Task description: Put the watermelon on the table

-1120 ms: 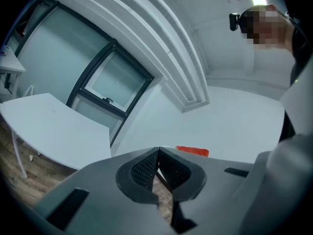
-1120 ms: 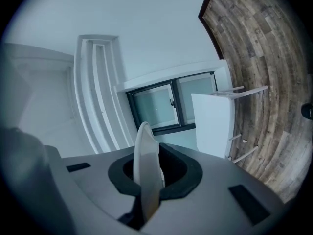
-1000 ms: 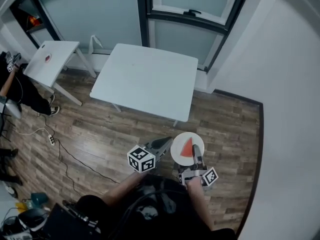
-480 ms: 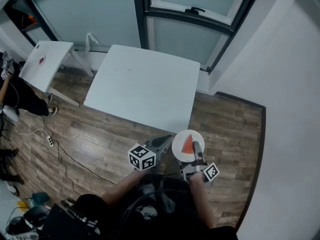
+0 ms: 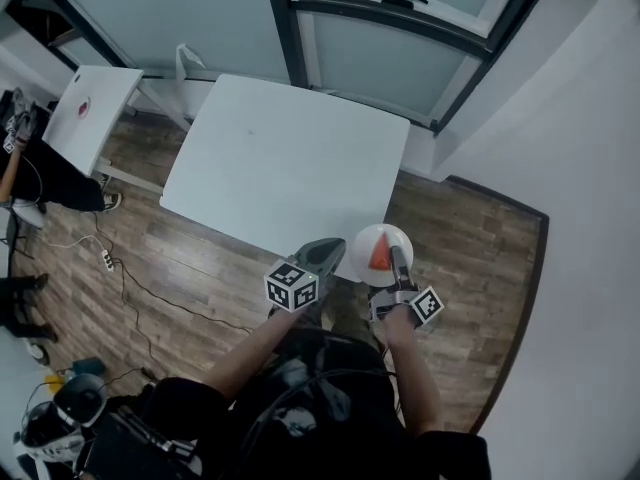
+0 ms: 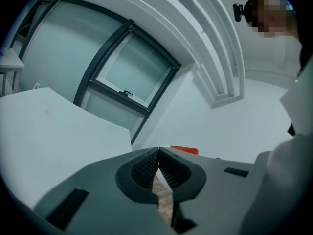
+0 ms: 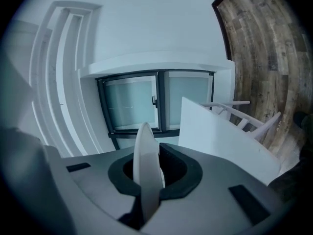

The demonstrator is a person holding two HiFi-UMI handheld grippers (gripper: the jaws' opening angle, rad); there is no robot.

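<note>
A red watermelon slice (image 5: 379,256) lies on a small white plate (image 5: 381,238). My right gripper (image 5: 397,263) is shut on the plate's near rim. In the right gripper view the plate (image 7: 146,155) stands edge-on between the jaws. The plate hangs at the near right corner of the white table (image 5: 290,158), and whether it touches the table I cannot tell. My left gripper (image 5: 335,248) is just left of the plate, shut and empty. Its closed jaws (image 6: 158,153) show in the left gripper view, with the slice (image 6: 184,150) just beyond them.
A smaller white table (image 5: 95,108) stands at the far left, with a person (image 5: 30,173) beside it. Cables (image 5: 130,288) run over the wooden floor (image 5: 470,258). A dark-framed window (image 5: 400,48) is behind the table, and a white wall (image 5: 590,218) closes the right side.
Both grippers have moved forward to the table's near edge. The plate with the slice went along and now hangs at the table's near right corner.
</note>
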